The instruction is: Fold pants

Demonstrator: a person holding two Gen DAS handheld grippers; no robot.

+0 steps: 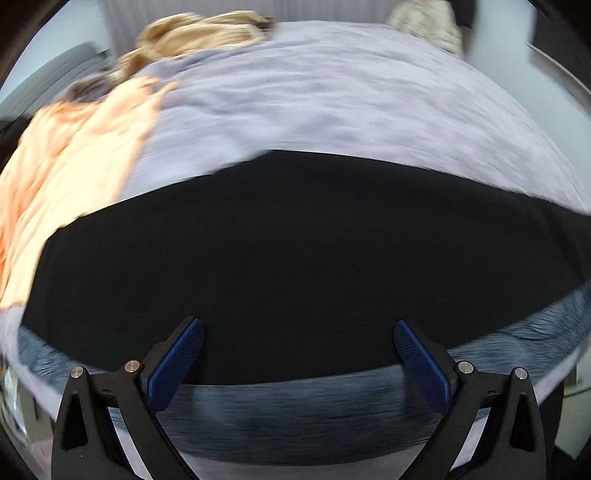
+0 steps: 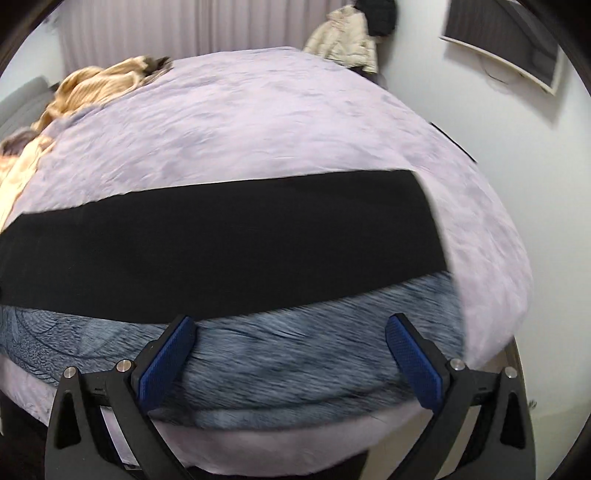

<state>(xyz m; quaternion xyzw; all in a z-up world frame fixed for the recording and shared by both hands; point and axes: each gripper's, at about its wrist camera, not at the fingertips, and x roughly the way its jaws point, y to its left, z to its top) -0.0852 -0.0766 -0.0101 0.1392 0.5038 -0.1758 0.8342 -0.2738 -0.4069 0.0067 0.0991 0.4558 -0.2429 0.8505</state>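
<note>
Black pants [image 1: 295,258] lie flat as a long band across the lilac bed [image 1: 314,103]. In the right wrist view the same pants [image 2: 221,240] stretch from the left edge to a straight end at the right. My left gripper [image 1: 299,332] hovers open over the near edge of the pants, its blue pads [image 1: 177,362] wide apart with nothing between them. My right gripper [image 2: 290,328] is also open, above a blue-grey furry strip [image 2: 295,354] just in front of the pants. Both views are motion-blurred.
Peach fabric [image 1: 74,155] and tan clothes [image 1: 199,29] lie at the bed's far left. A cream jacket [image 2: 343,40] hangs at the far right corner. A framed screen [image 2: 506,48] is on the white wall. The bed's near edge drops off below the grippers.
</note>
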